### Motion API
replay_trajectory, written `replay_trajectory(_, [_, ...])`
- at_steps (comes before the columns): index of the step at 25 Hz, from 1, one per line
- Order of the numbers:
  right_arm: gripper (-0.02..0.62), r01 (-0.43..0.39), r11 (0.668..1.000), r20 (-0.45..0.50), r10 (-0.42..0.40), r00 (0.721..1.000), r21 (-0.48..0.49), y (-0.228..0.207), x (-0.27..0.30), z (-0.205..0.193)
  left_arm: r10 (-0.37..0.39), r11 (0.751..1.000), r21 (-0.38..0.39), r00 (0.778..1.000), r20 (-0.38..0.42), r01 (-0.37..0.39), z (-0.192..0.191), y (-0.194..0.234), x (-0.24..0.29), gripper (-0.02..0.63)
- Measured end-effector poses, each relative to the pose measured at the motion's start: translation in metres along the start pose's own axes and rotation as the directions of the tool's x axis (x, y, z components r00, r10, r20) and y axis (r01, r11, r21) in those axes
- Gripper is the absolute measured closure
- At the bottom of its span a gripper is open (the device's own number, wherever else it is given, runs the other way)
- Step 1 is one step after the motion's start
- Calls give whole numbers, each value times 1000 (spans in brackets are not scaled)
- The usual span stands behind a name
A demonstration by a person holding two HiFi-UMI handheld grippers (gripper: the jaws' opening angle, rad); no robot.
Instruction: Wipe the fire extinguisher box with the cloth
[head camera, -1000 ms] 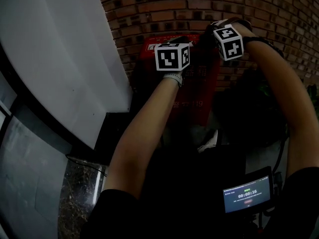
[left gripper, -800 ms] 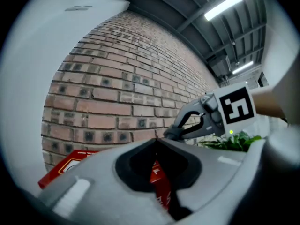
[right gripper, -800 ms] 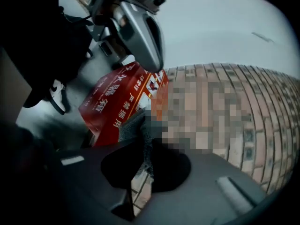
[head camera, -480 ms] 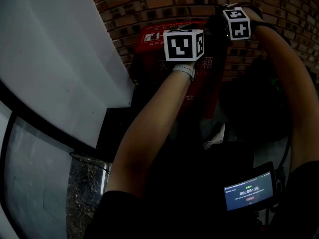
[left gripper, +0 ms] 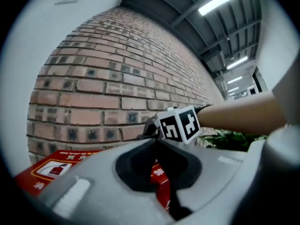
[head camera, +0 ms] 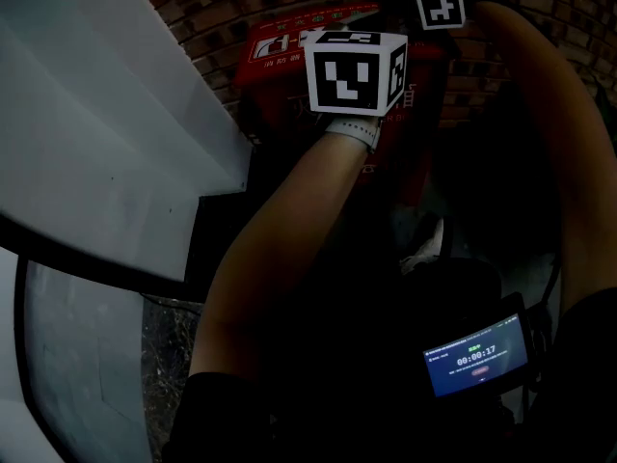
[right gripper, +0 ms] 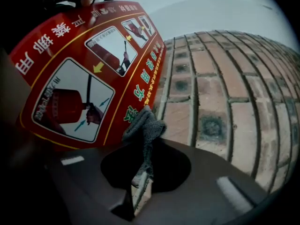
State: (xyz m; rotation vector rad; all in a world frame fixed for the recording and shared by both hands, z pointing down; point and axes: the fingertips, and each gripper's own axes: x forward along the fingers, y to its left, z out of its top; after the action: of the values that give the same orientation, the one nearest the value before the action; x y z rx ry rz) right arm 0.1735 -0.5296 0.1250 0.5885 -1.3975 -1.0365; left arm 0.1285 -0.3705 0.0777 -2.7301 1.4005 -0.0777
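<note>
The right gripper view alone shows the cloth (right gripper: pixel 144 125): one grey wad, pinched in the right gripper (right gripper: pixel 147 149), at the fire extinguisher box (right gripper: pixel 84 78) edge nearest the brick wall (right gripper: pixel 220 102). The left gripper view shows the left gripper (left gripper: pixel 157 146) closed on nothing, near the box's top. We count one box, one cloth, two grippers. In the head view, the left forearm (head camera: pixel 289 230) covers part of the box's front; one lit screen (head camera: pixel 477 355) sits well below it.
</note>
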Motion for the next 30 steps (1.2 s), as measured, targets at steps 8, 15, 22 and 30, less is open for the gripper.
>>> replay_trajectory(8, [568,-30,999,37,29,999,29,21,-25,-3,-42,993,-112,999,18,44,-6,3,-2,603])
replay_trajectory(15, [568,-77,997,127,79,989,-19,51,-78,33,-14,1000,-17,999,42,15,-8,0,-17,603])
replay_trajectory(22, [569,-120,992,177,123,977,-27,82,-126,55,14,997,77,999,52,-18,-23,-5,-62,603])
replay_trajectory(30, [566,-76,995,242,59,968,63,104,-176,90,66,997,44,998,20,-66,-69,17,-110,604])
